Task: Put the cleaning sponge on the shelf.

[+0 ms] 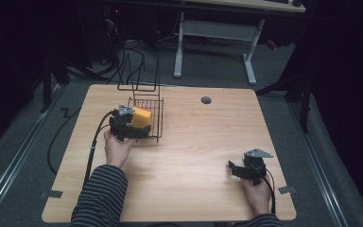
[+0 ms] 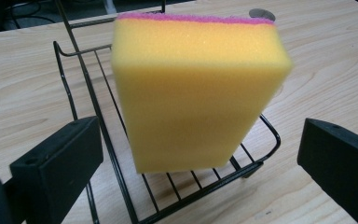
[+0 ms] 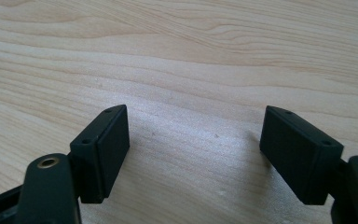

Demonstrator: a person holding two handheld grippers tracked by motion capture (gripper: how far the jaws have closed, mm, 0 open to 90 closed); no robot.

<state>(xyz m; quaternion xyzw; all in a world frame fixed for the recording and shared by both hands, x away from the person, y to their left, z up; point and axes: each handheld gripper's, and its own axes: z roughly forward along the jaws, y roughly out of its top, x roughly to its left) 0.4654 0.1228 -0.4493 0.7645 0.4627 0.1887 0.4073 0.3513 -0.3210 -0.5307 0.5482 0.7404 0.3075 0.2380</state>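
My left gripper (image 2: 200, 154), jaws wide, brackets the sponge (image 2: 196, 93) standing in the rack (image 2: 265, 140) at frame centre; I'd close squarely on its faces. Right gripper (image 3: 193, 154) idles open.

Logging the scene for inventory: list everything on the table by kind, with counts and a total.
Sponge: 1, yellow with a pink top layer, standing in the rack
Wire rack: 1, black
Grippers: 2, left at the rack, right over bare table, both open
Total: 4
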